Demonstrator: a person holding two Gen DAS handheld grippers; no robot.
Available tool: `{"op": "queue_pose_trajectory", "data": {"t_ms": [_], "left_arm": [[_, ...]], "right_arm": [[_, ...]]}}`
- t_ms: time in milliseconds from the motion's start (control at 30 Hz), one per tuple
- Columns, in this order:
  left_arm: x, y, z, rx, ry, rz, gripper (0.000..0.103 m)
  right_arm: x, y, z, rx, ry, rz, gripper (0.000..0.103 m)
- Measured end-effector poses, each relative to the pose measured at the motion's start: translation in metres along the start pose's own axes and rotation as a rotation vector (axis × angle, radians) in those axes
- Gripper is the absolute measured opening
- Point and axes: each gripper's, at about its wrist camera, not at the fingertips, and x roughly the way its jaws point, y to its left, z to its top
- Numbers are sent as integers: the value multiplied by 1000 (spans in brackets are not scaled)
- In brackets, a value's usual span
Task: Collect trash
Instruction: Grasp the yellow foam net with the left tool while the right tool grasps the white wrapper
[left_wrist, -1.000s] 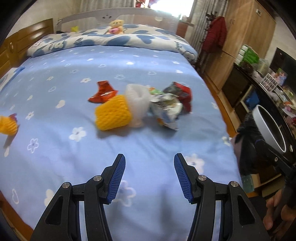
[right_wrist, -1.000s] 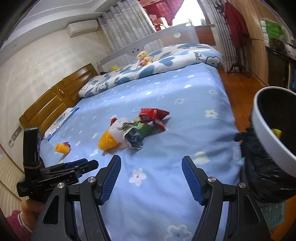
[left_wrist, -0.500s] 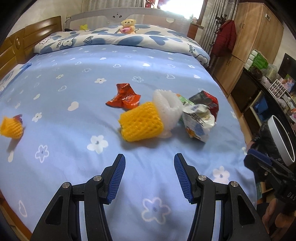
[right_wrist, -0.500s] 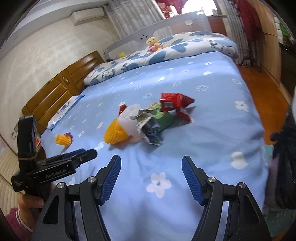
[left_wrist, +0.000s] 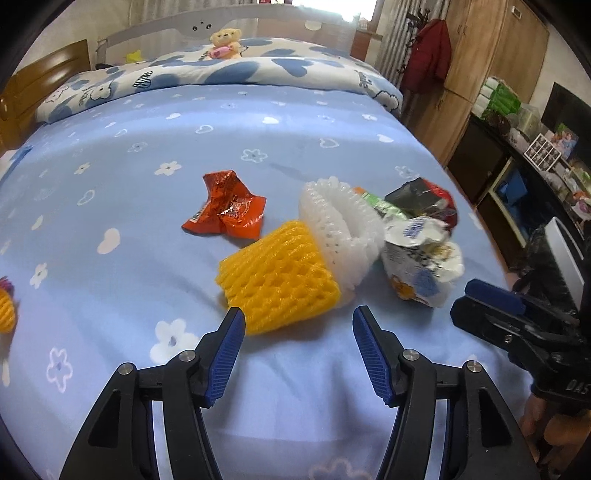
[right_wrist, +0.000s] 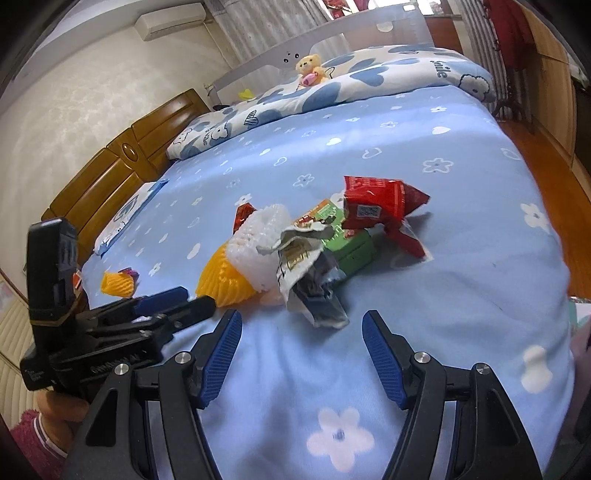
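Note:
Trash lies in a heap mid-bed. A yellow foam net (left_wrist: 280, 282) with a white foam net (left_wrist: 340, 225) behind it sits just ahead of my open left gripper (left_wrist: 297, 325), the yellow net's near edge between the fingertips. An orange-red wrapper (left_wrist: 227, 210) lies to the left. A crumpled silver-white wrapper (right_wrist: 314, 269) lies just ahead of my open right gripper (right_wrist: 301, 325), with a green wrapper (right_wrist: 351, 247) and a red packet (right_wrist: 376, 203) behind. Both grippers are empty. The right gripper (left_wrist: 495, 301) also shows in the left wrist view.
The bed has a blue flowered sheet (left_wrist: 147, 155) and a quilt with a teddy bear (left_wrist: 225, 42) at the far side. A second yellow net (right_wrist: 118, 284) lies at the left. A white bin with a black bag (left_wrist: 561, 254), cabinets and a wardrobe stand right.
Both grippers have moved forward to the trash heap, which now fills more of both views. The bin has slid out of the right wrist view. Both stay open.

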Motion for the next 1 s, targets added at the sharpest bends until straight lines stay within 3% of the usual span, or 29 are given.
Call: {"op": "queue_pose_trajectory", "data": {"t_ms": [100, 133, 167, 200, 267, 333, 467, 700, 800, 867, 933, 1000], "left_arm": [[14, 0, 3, 12, 13, 21, 60], [19, 0, 5, 13, 14, 26, 59], [21, 1, 5, 11, 13, 28, 55], [23, 1, 6, 7, 10, 32, 50], [27, 3, 7, -6, 11, 37, 29], [29, 7, 6, -28, 19, 31, 9], [22, 13, 0, -71, 10, 27, 0], [-3, 7, -16, -92, -15, 8, 0], [1, 8, -14, -115, 6, 16, 11], [0, 6, -10, -117, -1, 42, 52], [3, 1, -3, -102, -21, 66, 64], [12, -2, 5, -92, -13, 75, 66]], "right_arm": [[8, 0, 4, -1, 1, 7, 68], [10, 0, 6, 0, 2, 10, 64], [14, 1, 8, 0, 4, 12, 54], [18, 0, 9, 0, 12, 15, 47], [23, -2, 10, 5, 26, 17, 20], [23, -5, 9, 12, 25, 19, 11], [13, -8, 5, 22, 14, 27, 8], [-23, -11, -5, 28, -20, 38, 7], [-35, -15, -10, 33, -26, 35, 7], [-41, -18, -13, 44, -33, 32, 7], [-46, -21, -16, 56, -39, 29, 7], [-49, -25, -19, 67, -41, 26, 7]]}}
